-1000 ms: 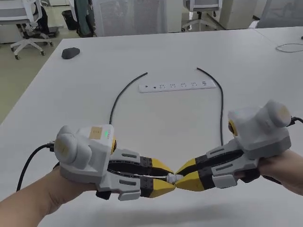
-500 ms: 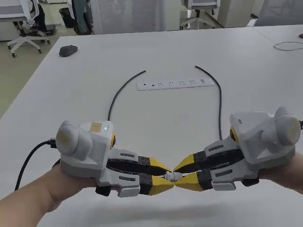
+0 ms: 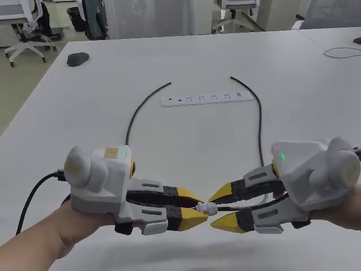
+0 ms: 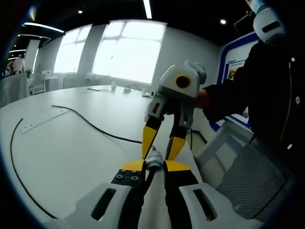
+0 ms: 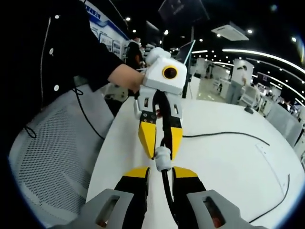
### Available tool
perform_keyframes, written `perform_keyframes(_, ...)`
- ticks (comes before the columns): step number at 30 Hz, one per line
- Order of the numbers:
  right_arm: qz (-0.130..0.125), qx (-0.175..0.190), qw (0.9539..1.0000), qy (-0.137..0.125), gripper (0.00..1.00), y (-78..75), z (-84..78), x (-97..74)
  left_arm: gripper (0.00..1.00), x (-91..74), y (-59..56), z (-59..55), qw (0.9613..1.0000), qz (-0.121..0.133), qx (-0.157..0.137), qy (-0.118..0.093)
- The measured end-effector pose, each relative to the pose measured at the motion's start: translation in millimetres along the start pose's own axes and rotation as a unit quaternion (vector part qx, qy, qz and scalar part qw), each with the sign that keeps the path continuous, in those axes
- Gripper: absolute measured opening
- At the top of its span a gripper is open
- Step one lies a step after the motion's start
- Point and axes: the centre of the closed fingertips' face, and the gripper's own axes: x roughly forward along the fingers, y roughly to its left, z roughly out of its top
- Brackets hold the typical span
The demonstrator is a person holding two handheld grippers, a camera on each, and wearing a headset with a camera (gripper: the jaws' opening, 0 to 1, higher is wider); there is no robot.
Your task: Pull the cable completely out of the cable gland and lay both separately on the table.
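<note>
The white cable gland (image 3: 207,209) hangs above the table, and my left gripper (image 3: 202,209) is shut on it. In the left gripper view the gland (image 4: 153,161) fills the gap between my yellow jaws. A black cable (image 3: 240,208) leaves the gland and passes between the jaws of my right gripper (image 3: 215,210), which stand open around it without touching. In the right gripper view the cable (image 5: 167,191) runs down the middle of the gap, with the gland (image 5: 162,156) just ahead. Farther back, the cable (image 3: 260,121) curves across the table.
A white power strip (image 3: 206,97) lies across the middle of the white table (image 3: 186,147). A second black cable (image 3: 138,110) curves at its left. A dark mouse (image 3: 77,58) sits at the far left. Office chairs stand beyond the far edge.
My right gripper's jaws have spread apart from the cable and drawn back a little to the right. The left gripper keeps its hold on the gland.
</note>
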Motion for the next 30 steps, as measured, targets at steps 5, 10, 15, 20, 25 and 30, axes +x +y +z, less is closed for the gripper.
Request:
perform_keyframes(5,-0.011,0.012,0.9999,-0.001,0.08,-4.9,-1.9,-4.6,0.15,-1.5,0.6,-2.3,1.0000,0.002,0.003,0.005)
perform_keyframes(10,-0.008,0.016,0.9998,-0.007,0.00,-3.4,-1.7,-5.6,0.15,-0.9,-0.4,-1.4,1.0000,0.000,0.001,0.001)
perform_keyframes(15,-0.011,0.033,0.9994,-0.010,0.00,-3.3,-1.9,-6.6,0.15,-0.4,-1.0,0.2,1.0000,0.003,0.003,-0.001)
perform_keyframes(20,-0.021,0.088,0.9959,-0.002,0.00,-3.6,-5.3,-10.0,0.15,1.1,-2.2,0.9,1.0000,0.004,0.002,-0.003)
perform_keyframes(25,-0.036,0.088,0.9954,0.003,0.00,-3.9,-13.4,-17.4,0.15,-1.4,-0.3,-0.4,0.9999,0.009,0.008,-0.002)
perform_keyframes(30,-0.052,0.106,0.9929,0.013,0.00,-5.7,-26.0,-28.6,0.15,-4.0,0.4,-1.9,0.9999,0.013,0.006,-0.004)
